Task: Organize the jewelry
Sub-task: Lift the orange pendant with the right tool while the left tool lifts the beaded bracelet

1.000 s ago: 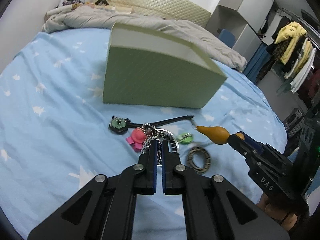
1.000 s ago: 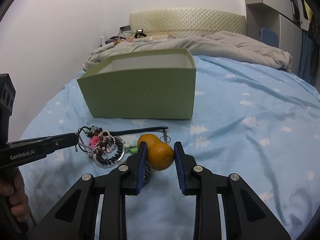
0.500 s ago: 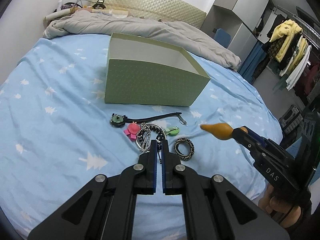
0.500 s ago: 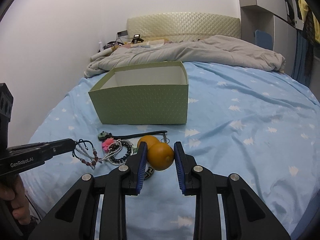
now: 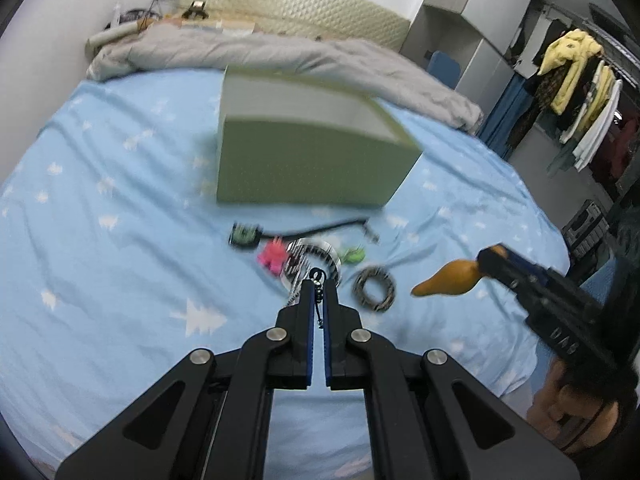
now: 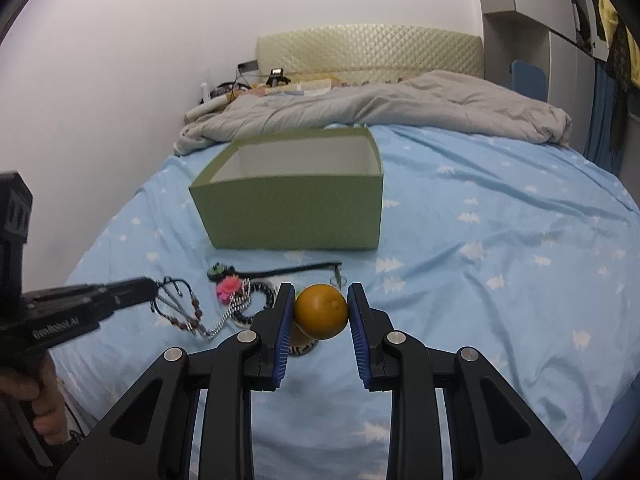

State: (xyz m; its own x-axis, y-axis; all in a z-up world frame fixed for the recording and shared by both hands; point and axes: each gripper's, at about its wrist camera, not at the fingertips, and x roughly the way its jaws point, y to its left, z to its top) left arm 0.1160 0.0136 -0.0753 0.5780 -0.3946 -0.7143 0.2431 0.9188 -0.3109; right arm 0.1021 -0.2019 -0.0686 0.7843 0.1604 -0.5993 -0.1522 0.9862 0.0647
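The left tool (image 6: 150,288) pinches a beaded necklace (image 6: 184,312) hanging above the bed (image 6: 500,240), while the right tool (image 6: 320,312) squeezes an orange gourd (image 6: 320,310) near the green box (image 6: 292,216).

Even, soft indoor light fills both views, without glare or hard shadows. The left wrist view is smeared by motion blur: the green box (image 5: 308,152) and the trinkets just in front of it look streaked. The right wrist view is sharp. Fisheye bending curves everything away from the box, with dark vignetted corners.
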